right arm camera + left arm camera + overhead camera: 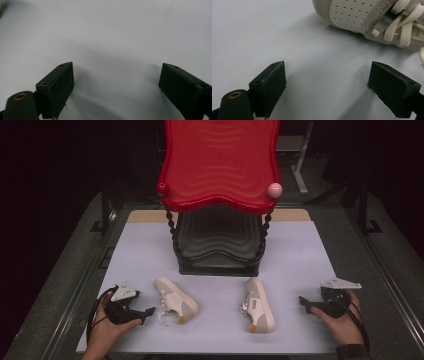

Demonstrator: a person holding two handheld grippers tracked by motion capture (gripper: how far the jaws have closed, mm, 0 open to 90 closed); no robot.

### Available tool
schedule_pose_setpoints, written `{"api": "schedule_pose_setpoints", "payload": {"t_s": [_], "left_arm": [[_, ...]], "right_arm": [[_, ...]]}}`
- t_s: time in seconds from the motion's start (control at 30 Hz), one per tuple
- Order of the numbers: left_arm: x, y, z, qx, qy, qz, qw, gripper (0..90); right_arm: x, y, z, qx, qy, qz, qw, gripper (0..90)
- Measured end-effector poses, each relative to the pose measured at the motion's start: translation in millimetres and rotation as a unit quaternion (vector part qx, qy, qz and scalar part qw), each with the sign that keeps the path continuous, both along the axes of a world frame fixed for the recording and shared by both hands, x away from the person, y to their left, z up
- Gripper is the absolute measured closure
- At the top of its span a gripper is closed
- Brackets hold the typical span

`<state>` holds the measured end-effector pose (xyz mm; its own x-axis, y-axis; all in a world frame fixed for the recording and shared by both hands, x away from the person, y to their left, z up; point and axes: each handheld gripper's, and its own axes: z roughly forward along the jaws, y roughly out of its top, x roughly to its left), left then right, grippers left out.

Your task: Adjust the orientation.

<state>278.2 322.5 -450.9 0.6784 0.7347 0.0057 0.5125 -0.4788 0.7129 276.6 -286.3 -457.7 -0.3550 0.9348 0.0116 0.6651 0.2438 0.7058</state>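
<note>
On the pale surface, each claw, left claw and right claw, rested with jaws apart and empty, the left shoe near the left one, the right shoe well apart from the right one.

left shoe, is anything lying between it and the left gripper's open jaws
Nothing visible does. Between the left gripper, jaws wide open, and the left shoe lies bare pale table cover. In the high view the gripper sits just left of the shoe, apart from it.
</note>
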Motion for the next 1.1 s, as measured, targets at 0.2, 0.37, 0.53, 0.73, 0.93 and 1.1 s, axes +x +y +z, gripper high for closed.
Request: {"api": "schedule_pose_setpoints", "payload": {"t_s": [0.2,0.37,0.53,0.73,0.93,1.1], "left_arm": [[-0.2,0.3,0.2,-0.001,0.0,0.0,1.0,13.8],[-0.1,3.9,1.4,-0.006,-0.002,0.006,1.0,19.4],[1.2,11.8,4.1,-0.01,-0.004,0.012,0.9999,38.6],[13.0,23.7,13.7,-0.032,0.01,0.035,0.9988,63.8],[33.5,31.7,27.1,-0.051,0.01,0.057,0.997,89.6],[49.1,23.4,31.0,-0.064,-0.002,0.051,0.9966,89.7]], "right_arm": [[0.1,-0.2,-0.1,0.002,0.001,0.0,1.0,12.0],[0.3,-0.3,-0.1,0.003,0.002,0.0,1.0,11.9],[0.2,-0.4,-0.1,0.003,0.001,0.0,1.0,12.0],[0.4,-0.3,-0.2,0.003,0.001,-0.001,1.0,12.0],[0.5,-0.4,-0.2,0.004,0.002,-0.001,1.0,11.9],[0.5,-0.3,-0.2,0.005,0.003,-0.001,1.0,12.0]]}}
